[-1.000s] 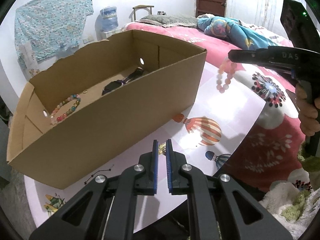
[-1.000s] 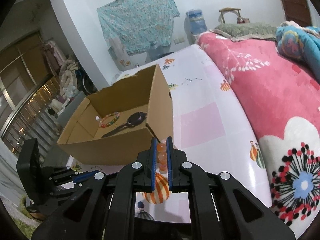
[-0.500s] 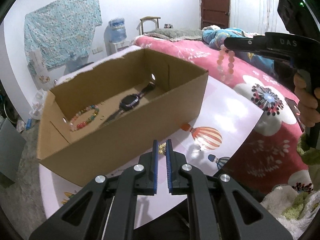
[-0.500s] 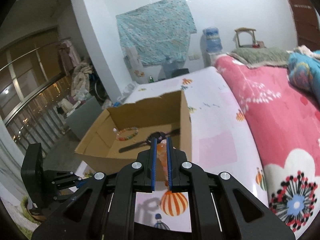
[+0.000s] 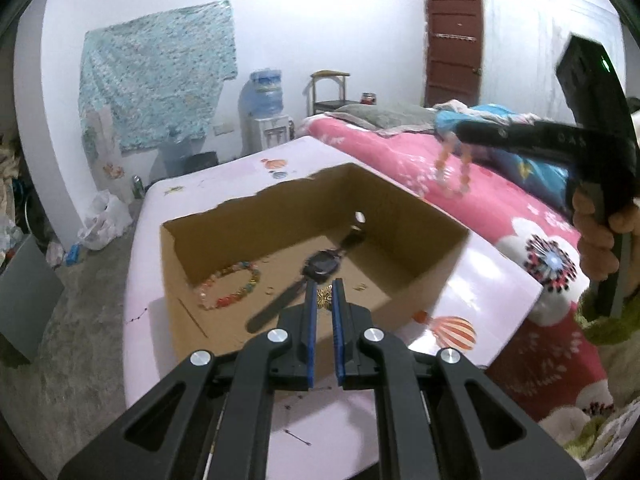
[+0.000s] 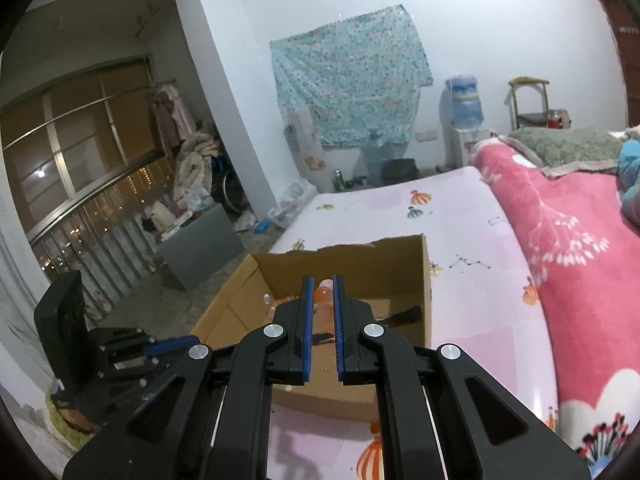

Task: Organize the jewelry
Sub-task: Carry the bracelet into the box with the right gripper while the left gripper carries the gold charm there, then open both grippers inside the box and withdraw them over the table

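An open cardboard box (image 5: 400,200) stands on the bed sheet. Inside it lie a multicoloured bead bracelet (image 5: 232,288) and a black watch (image 5: 320,269). My left gripper (image 5: 324,286) hovers over the box's near wall, shut on a small gold ornament (image 5: 324,298). My right gripper (image 5: 458,134) hangs high at the right, beyond the box's right wall, with a pink bead bracelet (image 5: 451,172) dangling from it. In the right wrist view that gripper (image 6: 321,280) is shut on the pink beads (image 6: 322,295), with the box (image 6: 360,268) below and ahead. The left gripper (image 6: 188,340) shows at lower left.
A pink floral blanket (image 5: 420,168) covers the bed to the right of the box. The pale sheet with balloon prints (image 5: 500,280) lies under the box. A hand (image 5: 596,236) grips the right tool. A grey cabinet (image 6: 200,248) and clutter sit on the floor at left.
Both grippers have risen, each keeping its piece. The left one now looks down into the box. The right one has carried the pink bracelet higher and closer to the box.
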`<state>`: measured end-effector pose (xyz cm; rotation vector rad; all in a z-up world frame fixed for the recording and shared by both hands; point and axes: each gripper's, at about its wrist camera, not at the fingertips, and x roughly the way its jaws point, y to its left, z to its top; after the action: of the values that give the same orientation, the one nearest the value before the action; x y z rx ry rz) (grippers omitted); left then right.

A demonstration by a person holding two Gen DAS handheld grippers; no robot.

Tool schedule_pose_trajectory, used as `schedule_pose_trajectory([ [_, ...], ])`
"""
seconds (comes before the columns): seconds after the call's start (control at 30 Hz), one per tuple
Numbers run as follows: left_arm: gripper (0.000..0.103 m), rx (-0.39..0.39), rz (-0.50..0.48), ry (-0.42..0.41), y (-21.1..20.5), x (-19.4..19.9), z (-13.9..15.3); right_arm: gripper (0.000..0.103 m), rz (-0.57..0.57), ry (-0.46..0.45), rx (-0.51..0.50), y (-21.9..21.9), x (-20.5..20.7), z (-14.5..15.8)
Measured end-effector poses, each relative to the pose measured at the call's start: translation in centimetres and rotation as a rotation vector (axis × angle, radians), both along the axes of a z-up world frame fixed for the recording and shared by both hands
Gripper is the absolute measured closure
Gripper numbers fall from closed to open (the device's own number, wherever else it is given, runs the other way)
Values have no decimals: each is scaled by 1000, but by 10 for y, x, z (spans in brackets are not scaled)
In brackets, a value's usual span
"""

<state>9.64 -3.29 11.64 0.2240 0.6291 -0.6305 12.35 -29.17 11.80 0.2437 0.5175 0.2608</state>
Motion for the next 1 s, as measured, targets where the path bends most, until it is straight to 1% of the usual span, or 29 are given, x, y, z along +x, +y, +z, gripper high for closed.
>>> schedule_pose_trajectory([
  [0.13, 96, -27, -1, 82, 5, 32, -10, 96, 25, 33, 11, 1, 21, -13],
  [0.2, 96, -42, -8, 157, 2, 53, -22, 96, 40, 52, 23, 0, 30, -22],
  [0.27, 96, -37, -7, 227, -4, 72, -36, 96, 49, 64, 29, 1, 35, -28],
  [0.37, 96, 3, 2, 271, -12, 87, -50, 96, 65, 90, 41, 1, 45, -38],
  [0.5, 96, 70, 6, 298, -21, 97, -63, 96, 69, 125, 45, -3, 53, -47],
  [0.63, 96, 99, 17, 329, -23, 101, -72, 96, 72, 171, 49, -5, 58, -55],
  [0.77, 88, 62, 35, 355, -14, 103, -73, 96, 84, 207, 53, -5, 60, -58],
  [0.83, 87, 42, 43, 341, -8, 100, -68, 96, 105, 233, 71, -3, 60, -61],
  [0.93, 79, 11, 57, 311, 1, 96, -60, 96, 162, 293, 136, 1, 65, -69],
  [0.97, 76, -4, 64, 295, 5, 93, -55, 96, 168, 316, 143, 2, 66, -71],
  [1.0, 73, -13, 67, 284, 8, 92, -52, 95, 157, 348, 125, 3, 67, -74],
])
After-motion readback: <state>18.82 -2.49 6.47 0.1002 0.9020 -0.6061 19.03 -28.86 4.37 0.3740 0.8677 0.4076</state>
